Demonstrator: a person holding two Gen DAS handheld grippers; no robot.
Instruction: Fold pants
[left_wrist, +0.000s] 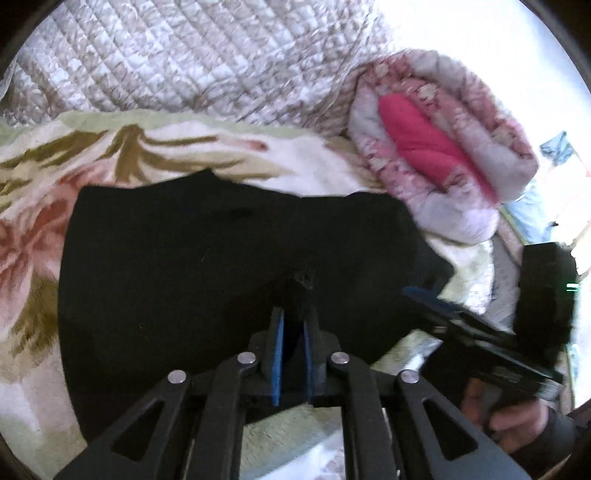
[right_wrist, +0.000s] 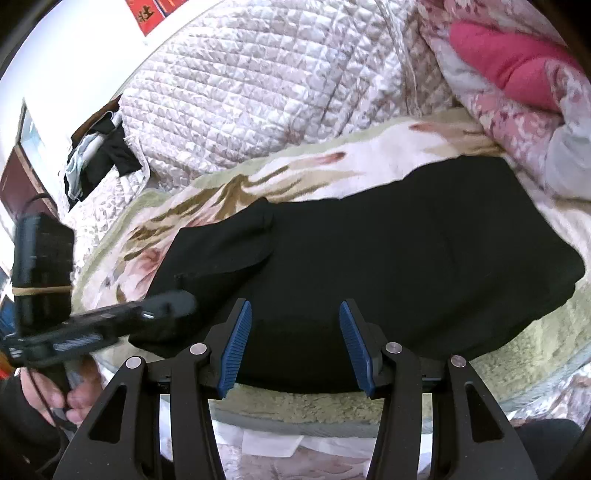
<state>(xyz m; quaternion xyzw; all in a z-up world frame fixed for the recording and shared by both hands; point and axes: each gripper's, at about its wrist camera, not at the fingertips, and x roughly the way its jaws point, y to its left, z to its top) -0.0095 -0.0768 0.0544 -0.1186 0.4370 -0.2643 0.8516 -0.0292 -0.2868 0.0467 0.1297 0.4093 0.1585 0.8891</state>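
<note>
Both tongs (left_wrist: 293, 325) (right_wrist: 295, 343) empty over pants (right_wrist: 406, 258)

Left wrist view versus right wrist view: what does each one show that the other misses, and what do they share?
Only the left wrist view shows the left gripper head on, its blue pads nearly together, with dark fabric at its tips; whether they pinch it I cannot tell. Only the right wrist view shows the right gripper head on, open and empty above the near edge, plus dark clothes hanging at far left. Both show the black pants on the floral blanket, the quilted cover and the pink rolled quilt.
</note>
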